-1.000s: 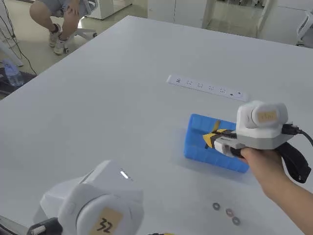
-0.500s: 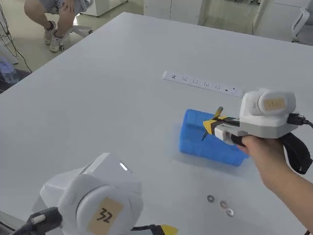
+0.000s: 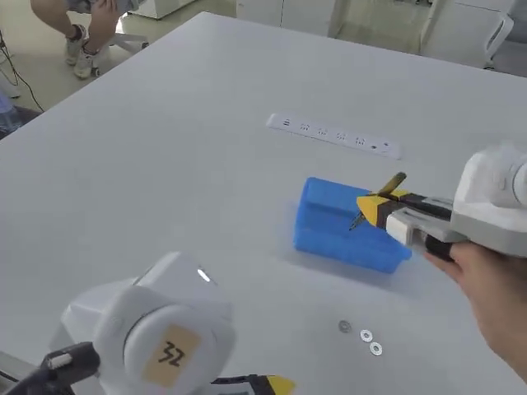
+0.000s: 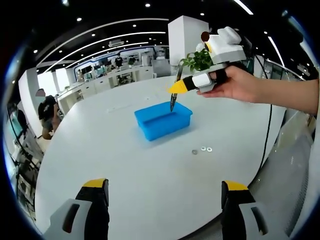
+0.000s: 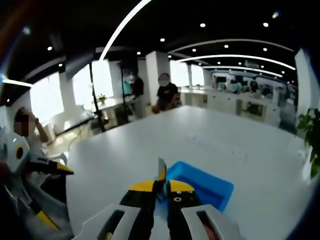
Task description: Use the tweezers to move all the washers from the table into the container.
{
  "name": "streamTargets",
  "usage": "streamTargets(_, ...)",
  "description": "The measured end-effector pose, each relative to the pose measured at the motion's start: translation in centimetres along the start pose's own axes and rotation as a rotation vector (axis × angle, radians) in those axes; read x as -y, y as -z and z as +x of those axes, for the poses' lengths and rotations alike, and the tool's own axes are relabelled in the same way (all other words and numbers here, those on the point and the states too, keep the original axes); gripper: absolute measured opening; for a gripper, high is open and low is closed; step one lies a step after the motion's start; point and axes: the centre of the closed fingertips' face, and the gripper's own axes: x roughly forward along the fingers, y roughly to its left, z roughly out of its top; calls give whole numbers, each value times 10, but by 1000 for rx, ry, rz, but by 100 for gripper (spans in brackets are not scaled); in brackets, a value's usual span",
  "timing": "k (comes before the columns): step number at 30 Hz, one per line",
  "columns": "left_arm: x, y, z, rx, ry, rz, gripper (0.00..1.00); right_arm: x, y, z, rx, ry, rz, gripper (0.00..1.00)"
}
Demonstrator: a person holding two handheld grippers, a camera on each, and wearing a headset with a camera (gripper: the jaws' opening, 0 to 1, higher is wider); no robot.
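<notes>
My right gripper (image 3: 380, 207) is shut on a pair of tweezers (image 3: 370, 206), which slant down over the blue container (image 3: 329, 234). In the right gripper view the tweezers (image 5: 161, 172) stick up between the yellow jaws, with the container (image 5: 205, 190) just beyond. I cannot tell whether the tips hold anything. Three small washers (image 3: 366, 336) lie in a short row on the white table, nearer me than the container. They also show in the left gripper view as washers (image 4: 202, 149) in front of the container (image 4: 162, 120). My left gripper (image 4: 165, 190) is open and empty, well short of them.
A white power strip (image 3: 333, 136) lies beyond the container. The white table (image 3: 165, 164) stretches wide and bare to the left. A seated person's legs (image 3: 90, 33) are past the table's far left corner.
The head camera has shifted. My right gripper has drawn back to the right of the container with the tweezers, whose tips now hang higher over it. The washers have not moved.
</notes>
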Motion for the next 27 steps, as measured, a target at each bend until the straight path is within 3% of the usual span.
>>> streamTargets(6,-2,3,1,-6,-7,-4,95,-17,29,-15,-41,-7,48,4)
streamTargets(9,-1,4,1,-9,-3,-7,95,-25,51,-16,-95,-14,41,4)
streamTargets(20,2,4,4,-14,9,-5,96,-31,86,-14,-165,-20,59,4)
streamTargets(27,3,9,4,-28,11,2,96,-29,99,-9,-200,-4,6,5)
